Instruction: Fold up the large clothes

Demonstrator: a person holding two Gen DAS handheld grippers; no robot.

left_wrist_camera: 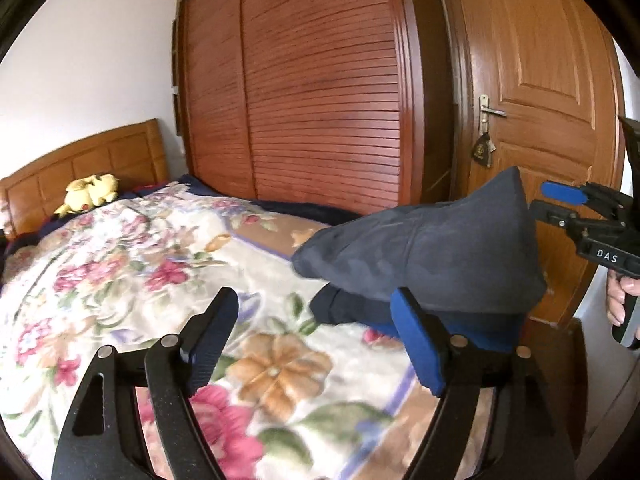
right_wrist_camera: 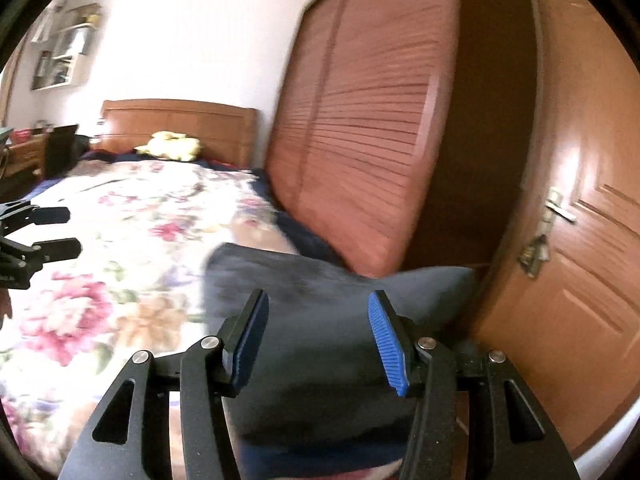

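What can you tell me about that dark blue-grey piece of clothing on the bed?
The dark garment is soft, thick-looking, navy-grey cloth, folded into a bundle. It lies at the bed's near corner on the flowery blanket, by the wooden door. One corner stands up in a peak, and a darker layer shows underneath. Both the left gripper and the right gripper are open, and neither is pinching it.

Black left gripper [left_wrist_camera: 316, 344] and right gripper [right_wrist_camera: 318, 344] with ribbed blue pads, silver pivot pins, "DAS" lettering.

the right gripper [right_wrist_camera: 318, 340] stood with jaws apart, nothing pinched; the dark garment [right_wrist_camera: 320, 292] lay just ahead, the left gripper [right_wrist_camera: 56, 232] far leftward above the floral blanket [right_wrist_camera: 120, 248].
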